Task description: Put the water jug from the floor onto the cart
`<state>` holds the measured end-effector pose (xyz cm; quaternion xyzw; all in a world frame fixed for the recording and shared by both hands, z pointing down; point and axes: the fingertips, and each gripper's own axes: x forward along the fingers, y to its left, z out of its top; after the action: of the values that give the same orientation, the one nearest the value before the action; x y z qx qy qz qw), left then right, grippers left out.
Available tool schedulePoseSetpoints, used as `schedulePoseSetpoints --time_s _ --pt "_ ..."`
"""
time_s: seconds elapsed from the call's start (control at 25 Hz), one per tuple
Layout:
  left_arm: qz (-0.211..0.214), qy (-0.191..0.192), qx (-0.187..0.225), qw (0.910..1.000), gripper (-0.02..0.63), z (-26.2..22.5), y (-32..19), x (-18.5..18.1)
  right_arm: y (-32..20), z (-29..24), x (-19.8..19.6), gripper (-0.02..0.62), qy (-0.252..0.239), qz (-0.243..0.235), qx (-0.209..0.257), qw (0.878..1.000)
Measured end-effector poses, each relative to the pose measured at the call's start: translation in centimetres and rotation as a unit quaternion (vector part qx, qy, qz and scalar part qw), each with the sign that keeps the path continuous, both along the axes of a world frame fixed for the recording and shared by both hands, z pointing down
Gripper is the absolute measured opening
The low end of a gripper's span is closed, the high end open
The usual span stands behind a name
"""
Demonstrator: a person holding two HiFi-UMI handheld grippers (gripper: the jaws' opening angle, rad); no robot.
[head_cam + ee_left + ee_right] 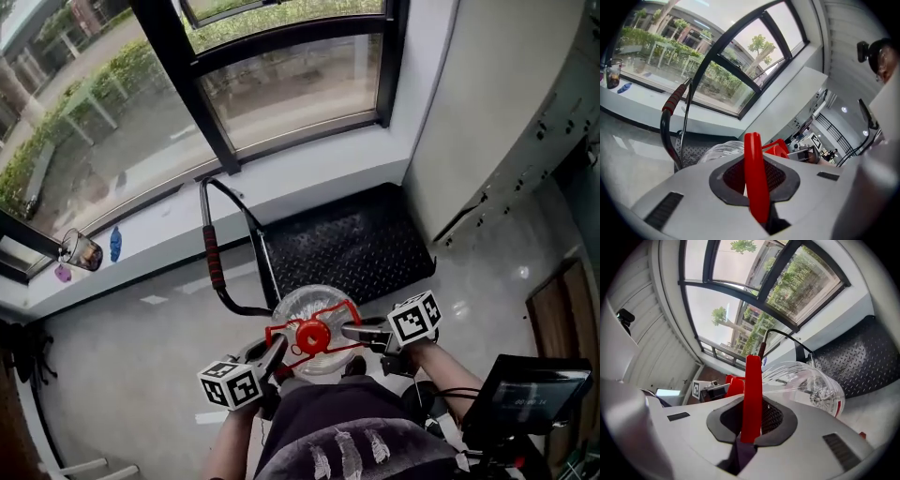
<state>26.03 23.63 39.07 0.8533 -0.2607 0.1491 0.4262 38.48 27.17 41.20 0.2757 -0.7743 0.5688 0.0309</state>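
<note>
A clear water jug (317, 309) with a red cap (312, 334) hangs in front of me by its red handle frame, just short of the cart's near edge. My left gripper (277, 352) is shut on the left side of the red handle (756, 183). My right gripper (352, 331) is shut on its right side (752, 399). The jug's ribbed body (806, 383) shows beyond the right jaws. The cart's black ridged platform (352, 246) lies ahead below the window. Its upright push handle with a red grip (212, 255) stands at its left end.
A window sill (159, 220) runs along the wall and holds a glass (81, 251) and a blue item (115, 244). A white panelled wall (506, 122) rises right of the cart. A dark screen device (530, 394) sits at the lower right, and black gear (23, 352) at the left.
</note>
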Motion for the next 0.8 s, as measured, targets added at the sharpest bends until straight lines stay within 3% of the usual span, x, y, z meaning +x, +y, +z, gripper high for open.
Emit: schedulePoseSetpoints --time_s 0.16,0.36,0.56,0.8 --pt "-0.007 -0.008 0.011 0.9999 0.031 0.0 -0.7 3.4 -1.0 -0.5 3.2 0.028 0.028 -0.012 0.018 0.999" --pt "0.014 -0.009 0.013 0.9998 0.031 1.1 -3.6 7.0 -3.6 0.6 6.7 0.028 0.053 0.020 0.017 0.998" --pt "0.027 0.002 0.010 0.9996 0.031 2.5 -7.6 8.1 -7.4 2.4 7.7 0.029 0.064 0.054 -0.009 0.996" --pt "0.036 -0.025 -0.001 0.9990 0.031 5.7 -11.0 8.9 -10.2 5.1 8.6 0.028 0.087 0.079 -0.030 0.993"
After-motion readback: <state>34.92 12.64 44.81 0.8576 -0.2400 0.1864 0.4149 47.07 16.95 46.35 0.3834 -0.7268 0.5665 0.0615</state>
